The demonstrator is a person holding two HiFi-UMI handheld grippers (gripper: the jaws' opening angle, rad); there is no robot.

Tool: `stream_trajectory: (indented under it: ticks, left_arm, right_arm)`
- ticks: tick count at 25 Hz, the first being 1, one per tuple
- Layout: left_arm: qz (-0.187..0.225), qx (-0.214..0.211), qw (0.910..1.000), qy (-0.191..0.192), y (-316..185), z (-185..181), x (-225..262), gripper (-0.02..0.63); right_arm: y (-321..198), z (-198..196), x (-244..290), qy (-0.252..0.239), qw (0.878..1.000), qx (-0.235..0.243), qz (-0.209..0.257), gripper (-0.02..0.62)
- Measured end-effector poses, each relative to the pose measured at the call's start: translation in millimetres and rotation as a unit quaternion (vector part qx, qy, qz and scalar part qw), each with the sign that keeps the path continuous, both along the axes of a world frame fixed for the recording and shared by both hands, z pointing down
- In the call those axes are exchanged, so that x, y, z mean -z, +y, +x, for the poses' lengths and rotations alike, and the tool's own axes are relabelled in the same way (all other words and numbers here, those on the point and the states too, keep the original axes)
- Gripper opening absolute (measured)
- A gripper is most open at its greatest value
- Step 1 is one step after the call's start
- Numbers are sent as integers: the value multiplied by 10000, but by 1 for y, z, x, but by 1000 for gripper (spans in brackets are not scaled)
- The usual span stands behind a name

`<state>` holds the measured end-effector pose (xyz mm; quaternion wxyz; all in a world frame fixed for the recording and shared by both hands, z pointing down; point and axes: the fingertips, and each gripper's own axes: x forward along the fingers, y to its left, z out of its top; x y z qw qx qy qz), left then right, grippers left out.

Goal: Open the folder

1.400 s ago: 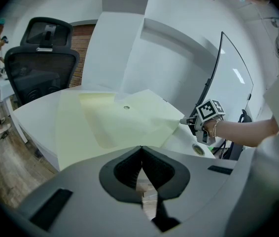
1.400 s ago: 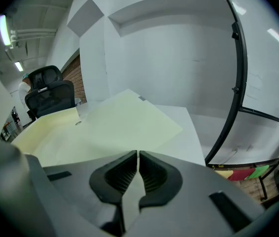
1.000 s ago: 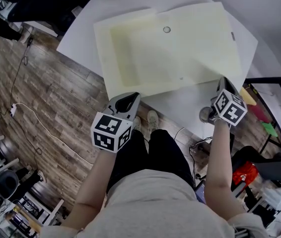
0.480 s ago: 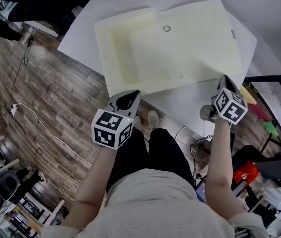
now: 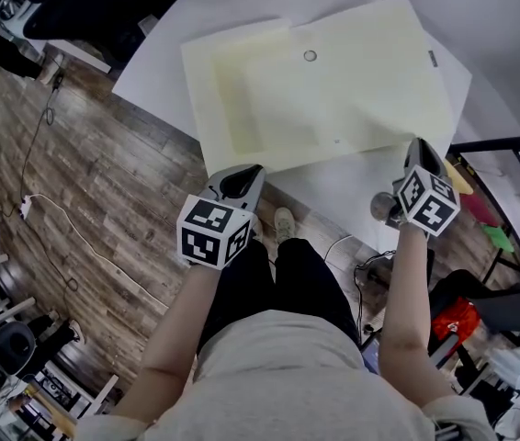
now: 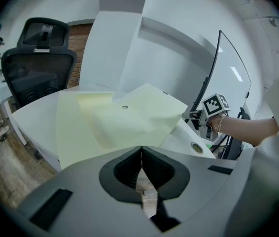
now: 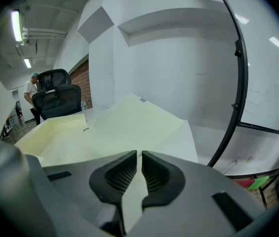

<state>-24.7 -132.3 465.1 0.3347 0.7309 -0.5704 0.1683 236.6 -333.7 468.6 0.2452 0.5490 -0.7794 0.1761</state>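
A pale yellow folder point(image 5: 333, 90) lies on the white round table point(image 5: 333, 191), with a small round snap point(image 5: 310, 55) near its middle. My right gripper point(image 5: 416, 150) is shut on the near right corner of the folder's top cover point(image 7: 129, 122), which stands raised off the table; a strip of the cover shows between the jaws point(image 7: 139, 154). My left gripper point(image 5: 253, 171) is shut, its tips point(image 6: 141, 149) at the folder's near left edge point(image 6: 80, 142). Whether they pinch that edge is hidden.
A cable grommet point(image 5: 379, 208) sits in the table beside the right gripper. A curved black rod point(image 5: 508, 143) runs at the right. An office chair point(image 6: 38, 58) stands beyond the table, a person point(image 7: 31, 90) behind it. Wood floor with cables point(image 5: 58, 219) lies left.
The right gripper has risen a little with the cover's corner, so that side of the folder stands higher. The left gripper has kept still.
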Motion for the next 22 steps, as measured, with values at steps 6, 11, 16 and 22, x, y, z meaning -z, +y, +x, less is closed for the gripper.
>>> stream_trajectory:
  ticks: [6, 11, 16, 22]
  left_arm:
    - [40, -69, 10000, -16, 2, -3, 4, 20]
    - [101, -108, 9999, -2, 3, -5, 7, 20]
    - [159, -198, 9997, 3, 4, -8, 11, 19]
    - [266, -270, 9993, -6, 6, -10, 18, 20]
  right_arm:
    - [8, -9, 21, 18, 9996, 91, 284, 25]
    - [15, -19, 39, -121, 9989, 115, 448, 25]
    - [29, -37, 54, -253, 9979, 225, 552, 25]
    - [48, -57, 66, -369, 9965, 445, 609, 25]
